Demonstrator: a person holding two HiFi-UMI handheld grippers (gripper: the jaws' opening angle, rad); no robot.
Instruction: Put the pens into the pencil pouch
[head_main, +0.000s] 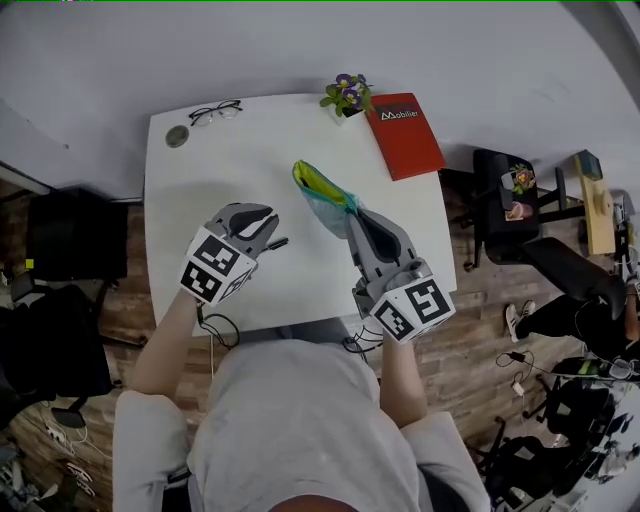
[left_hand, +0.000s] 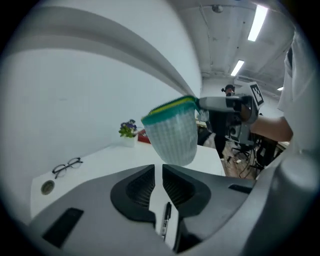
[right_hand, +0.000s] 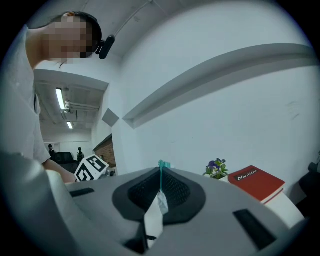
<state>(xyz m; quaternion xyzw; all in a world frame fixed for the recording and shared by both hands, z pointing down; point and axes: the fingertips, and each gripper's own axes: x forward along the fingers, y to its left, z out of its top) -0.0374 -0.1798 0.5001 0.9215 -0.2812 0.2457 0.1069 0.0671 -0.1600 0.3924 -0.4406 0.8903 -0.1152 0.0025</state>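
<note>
- Bench: a white rectangular bench (head_main: 200, 190) stood against a pale grey wall, on wood-plank flooring (head_main: 480, 330), with black office chairs (head_main: 520, 215) and loose cables to either side.
- Far edge of the bench: a pair of black-rimmed spectacles (head_main: 215, 112), a small round dark disc (head_main: 177, 136), a small pot of purple flowers (head_main: 347, 96) and a red hardback book (head_main: 405, 135).
- Ceiling: strip lights (left_hand: 257, 22) showed in the left gripper view.
- Task thing: a teal mesh pencil pouch with a yellow-green rim (head_main: 322, 188) hung in the air over the middle of the bench, mouth toward the far edge.
- Hard to make out: a black pen (left_hand: 166, 216) showed only through the gap low under the left gripper; whether it lay on the bench or touched the gripper could not be told. The disc was too small to identify.
- Right gripper (head_main: 358, 215): raised, pointing toward the far left, its jaws closed together on the pouch's teal edge (right_hand: 161, 175).
- Left gripper (head_main: 262, 215): low over the bench, pointing at the pouch (left_hand: 172, 132), its jaws a narrow slit apart with nothing between the pads.
- Person: both forearms bare, upper body in a light grey shirt (head_main: 290, 420).
</note>
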